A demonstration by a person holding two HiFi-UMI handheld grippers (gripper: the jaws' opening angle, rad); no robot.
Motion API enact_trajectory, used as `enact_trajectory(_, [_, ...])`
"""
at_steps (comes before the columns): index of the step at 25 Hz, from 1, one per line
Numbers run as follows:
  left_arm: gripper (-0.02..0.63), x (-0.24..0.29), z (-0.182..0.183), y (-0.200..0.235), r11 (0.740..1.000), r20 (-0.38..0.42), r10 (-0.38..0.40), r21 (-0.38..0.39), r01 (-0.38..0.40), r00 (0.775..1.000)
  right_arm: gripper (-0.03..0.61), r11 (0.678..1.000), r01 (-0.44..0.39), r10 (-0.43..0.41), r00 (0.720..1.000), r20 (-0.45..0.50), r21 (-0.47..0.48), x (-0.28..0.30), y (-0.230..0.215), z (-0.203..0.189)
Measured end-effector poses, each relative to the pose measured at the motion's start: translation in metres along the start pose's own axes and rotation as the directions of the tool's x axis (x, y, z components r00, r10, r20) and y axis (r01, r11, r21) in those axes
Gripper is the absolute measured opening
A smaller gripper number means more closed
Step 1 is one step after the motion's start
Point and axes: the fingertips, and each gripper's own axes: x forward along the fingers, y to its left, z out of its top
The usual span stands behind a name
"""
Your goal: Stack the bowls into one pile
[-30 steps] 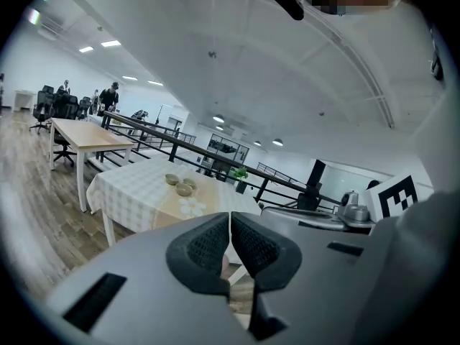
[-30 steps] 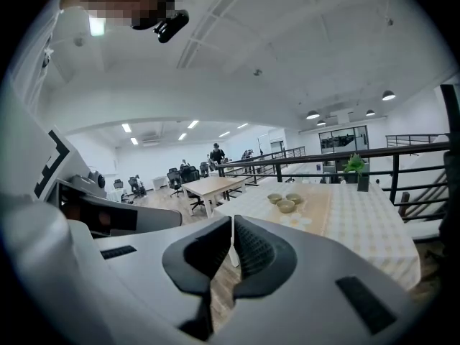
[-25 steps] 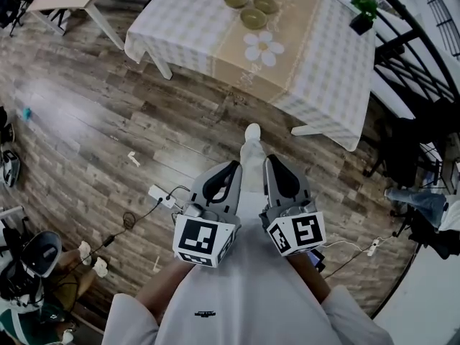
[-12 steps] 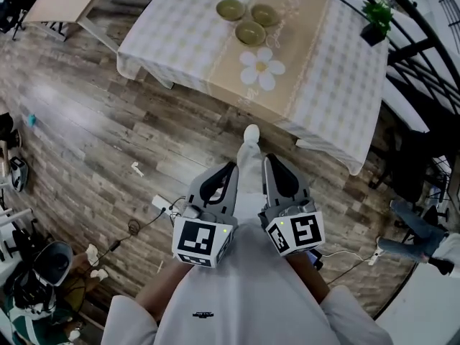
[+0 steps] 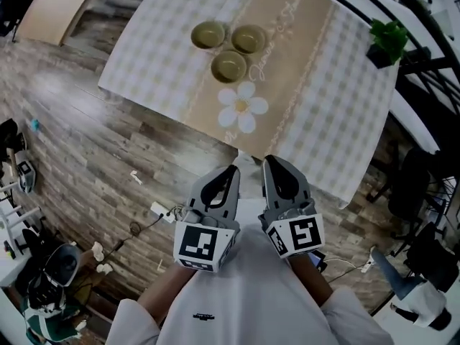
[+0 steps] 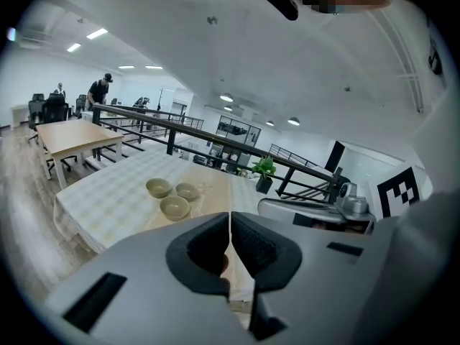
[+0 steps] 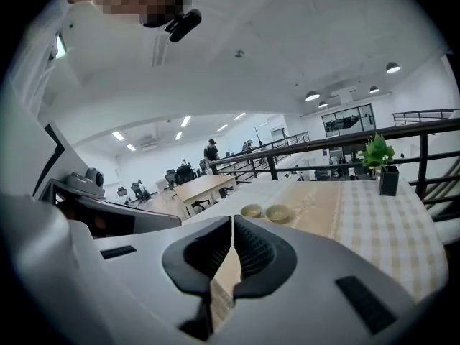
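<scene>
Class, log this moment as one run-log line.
stage: not started | bowls: three, unstacked, on table | left gripper: shut, empty | right gripper: shut, empty

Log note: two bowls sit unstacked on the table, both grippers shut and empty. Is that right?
Not quite: the head view shows three bowls, not two: left bowl, right bowl and near bowl, unstacked on the table. The left gripper and right gripper are shut and empty.

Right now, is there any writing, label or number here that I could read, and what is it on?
No text here can be read.
Long beige cloth table runner: pale cursive lettering near its far end, too blurred to read.
White shirt: small dark mark on the chest, too small to read.
Black-and-white marker cubes: square code patterns only, no words.
</scene>
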Motion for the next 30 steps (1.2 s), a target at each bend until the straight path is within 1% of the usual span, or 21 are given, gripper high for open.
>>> enact_trajectory(4, [0.028,0.009,0.001,0.005,0.999,-0.002,0.037,0.013,-0.037,0.999,0.038,1.000,-0.025,0.026,1.000,-0.008,0.003,0.009,-0.009,-0.003])
enact_trajectory(8, [0.028,0.025,0.017,0.011,0.997,-0.007,0.072,0.018,-0.072,0.997,0.038,0.999,-0.050,0.050,0.998,-0.023,0.003,0.026,-0.026,0.010])
enact_trajectory(11, [0.028,0.026,0.018,0.018,0.997,-0.007,0.080,0.020,-0.080,0.997,0.038,0.998,-0.061,0.061,0.998,-0.019,0.000,0.033,-0.023,0.015])
enact_trajectory(16, [0.028,0.034,0.028,0.026,0.998,-0.005,0.062,0.031,-0.062,0.998,0.038,0.998,-0.062,0.062,0.998,-0.022,-0.015,0.047,-0.023,0.018])
enact_trajectory(20, [0.028,0.046,0.035,0.039,0.999,-0.015,0.041,0.036,-0.040,0.999,0.038,0.999,-0.043,0.042,0.999,-0.027,-0.024,0.065,-0.027,0.019])
enact_trajectory(26, [0.028,0.064,0.046,0.063,0.999,-0.022,0.025,0.049,-0.024,0.999,0.039,1.000,0.002,-0.001,1.000,-0.027,0.009,0.091,-0.033,0.021])
enact_trajectory(30, [0.028,0.080,0.043,0.083,0.999,-0.050,0.021,0.047,-0.019,0.999,0.038,0.999,0.025,-0.024,0.999,-0.034,0.020,0.110,-0.040,0.018])
